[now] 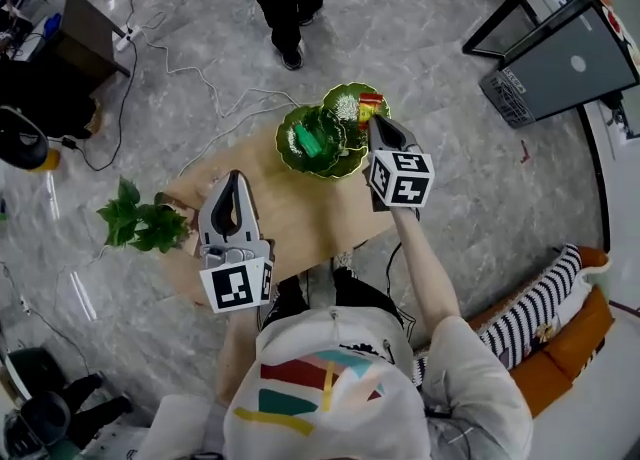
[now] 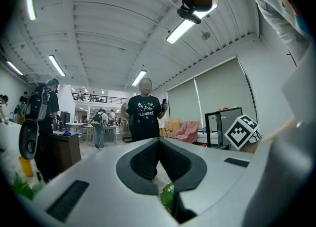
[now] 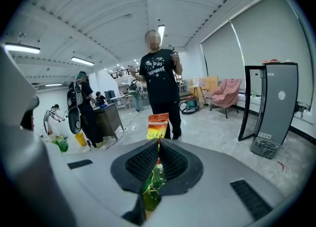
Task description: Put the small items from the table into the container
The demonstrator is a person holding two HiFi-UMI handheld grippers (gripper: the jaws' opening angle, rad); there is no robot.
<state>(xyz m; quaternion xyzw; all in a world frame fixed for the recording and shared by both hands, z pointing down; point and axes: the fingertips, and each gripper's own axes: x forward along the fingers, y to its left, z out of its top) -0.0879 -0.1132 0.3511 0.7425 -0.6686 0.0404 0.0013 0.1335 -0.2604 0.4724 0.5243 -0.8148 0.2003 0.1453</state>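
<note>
Right gripper (image 1: 373,123): jaws pinched on a snack packet (image 3: 158,124), gripped mid-length, with the orange top standing free beyond the pads. The packet hangs over the far-right rim of the green leaf-shaped container (image 1: 288,151). Left gripper (image 1: 235,180): jaws pressed together with nothing held, on the near-left side of the container over the table (image 1: 300,216).

Risks: releasing this close to the rim could tip the packet outside. Slick film could slip early. A light packet could cling to a pad.
</note>
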